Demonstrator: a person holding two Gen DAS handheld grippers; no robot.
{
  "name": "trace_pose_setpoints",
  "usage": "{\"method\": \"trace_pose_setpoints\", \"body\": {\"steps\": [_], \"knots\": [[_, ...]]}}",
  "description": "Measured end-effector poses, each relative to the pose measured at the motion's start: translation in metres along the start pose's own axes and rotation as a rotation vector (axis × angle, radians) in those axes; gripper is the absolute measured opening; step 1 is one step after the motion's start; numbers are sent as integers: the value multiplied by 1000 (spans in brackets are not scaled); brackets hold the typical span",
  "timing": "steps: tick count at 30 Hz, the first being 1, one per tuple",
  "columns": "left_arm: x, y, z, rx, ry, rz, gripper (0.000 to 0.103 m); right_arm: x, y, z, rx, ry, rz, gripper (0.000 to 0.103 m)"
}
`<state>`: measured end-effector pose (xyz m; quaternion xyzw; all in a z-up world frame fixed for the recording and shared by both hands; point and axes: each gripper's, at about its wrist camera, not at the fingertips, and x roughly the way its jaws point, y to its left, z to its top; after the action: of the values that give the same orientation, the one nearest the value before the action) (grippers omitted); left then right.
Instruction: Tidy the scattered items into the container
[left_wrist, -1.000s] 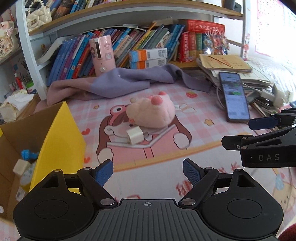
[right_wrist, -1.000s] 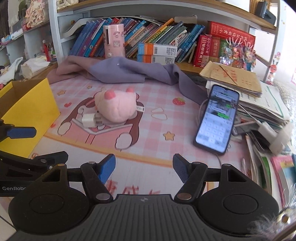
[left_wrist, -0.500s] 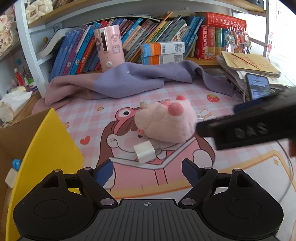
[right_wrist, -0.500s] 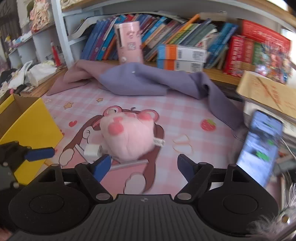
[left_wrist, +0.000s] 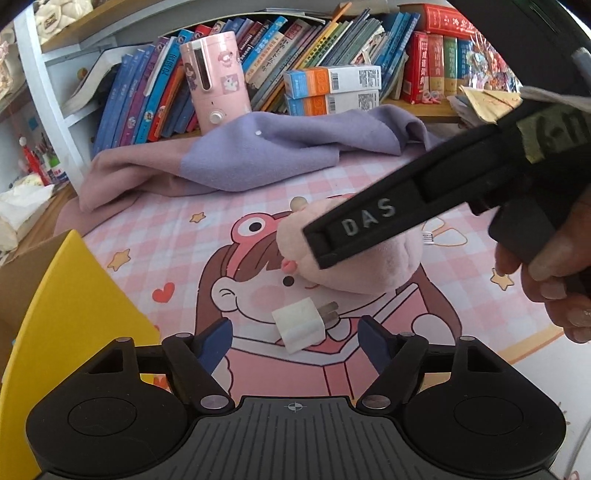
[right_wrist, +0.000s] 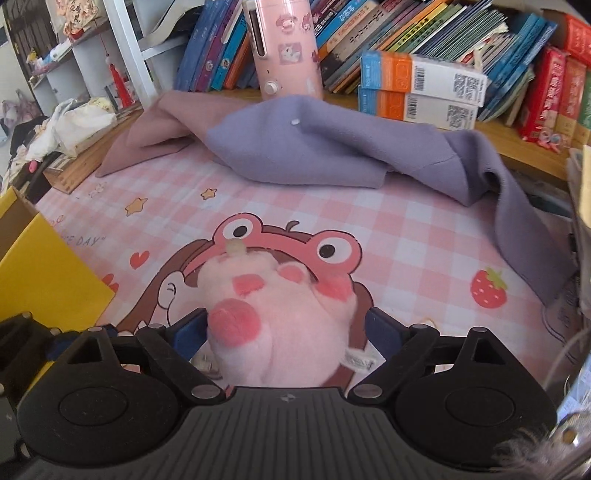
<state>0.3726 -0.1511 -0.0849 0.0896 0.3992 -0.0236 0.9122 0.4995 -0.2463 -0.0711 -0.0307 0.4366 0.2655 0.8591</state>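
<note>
My right tongs (right_wrist: 286, 334) are opening around the soft, rounded pink plush paw (right_wrist: 284, 325), while my left tongs (left_wrist: 294, 338) are closing around the boxy white charger plug (left_wrist: 300, 325), not yet gripping it.

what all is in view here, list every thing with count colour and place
soft pink plush paw toy: one, pink with darker pads, on the mat between the right gripper's fingers
white plastic plug adapter: one, white, on the mat just ahead of the left gripper
yellow cardboard box: one, yellow outside, brown inside, at the left edge
pink checked cartoon mat: one, pink and white, covering the desk
purple and mauve cloth: one, bunched at the back of the mat
pink cylindrical gadget with stickers: one, standing before the books
orange, blue and white cartons: two, stacked
row of books: many, mixed colours, on the shelf
left gripper: black, blue pads, jaws closing, not touching the adapter
right gripper: black, jaws opening around the toy
person's hand: one, holding the right gripper
</note>
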Motion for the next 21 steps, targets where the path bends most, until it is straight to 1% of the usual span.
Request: {"method": "trace_pose_setpoints", "body": {"steps": [1, 2, 3, 5, 9, 13, 14, 16, 17, 18, 21], "knots": [[2, -1, 0, 2, 1, 0, 74, 2, -1, 0, 6, -2, 11, 83], [5, -1, 1, 1, 3, -1, 73, 3, -3, 1, 16, -5, 22, 76], [8, -1, 1, -2, 8, -2, 72, 3, -5, 1, 30, -12, 31, 75], [14, -1, 1, -16, 25, -3, 71, 1, -8, 2, 50, -25, 15, 70], [21, -3, 3, -27, 36, -8, 68, -7, -16, -1, 71, -49, -33, 68], [27, -5, 3, -24, 35, 17, 67, -13, -25, -5, 109, -54, -43, 68], [28, -4, 3, -30, 31, 17, 63, -14, -25, -6, 112, -53, -44, 68], [30, -3, 3, -45, 23, 15, 60, -16, -24, -8, 114, -53, -47, 68], [30, -3, 3, -49, 20, 11, 54, -18, -24, -9, 115, -55, -47, 68], [30, -3, 3, -50, 16, 2, 45, -19, -23, -11, 116, -56, -46, 68], [28, -3, 2, -52, 17, -17, 44, -22, -19, -15, 123, -61, -48, 67]]}}
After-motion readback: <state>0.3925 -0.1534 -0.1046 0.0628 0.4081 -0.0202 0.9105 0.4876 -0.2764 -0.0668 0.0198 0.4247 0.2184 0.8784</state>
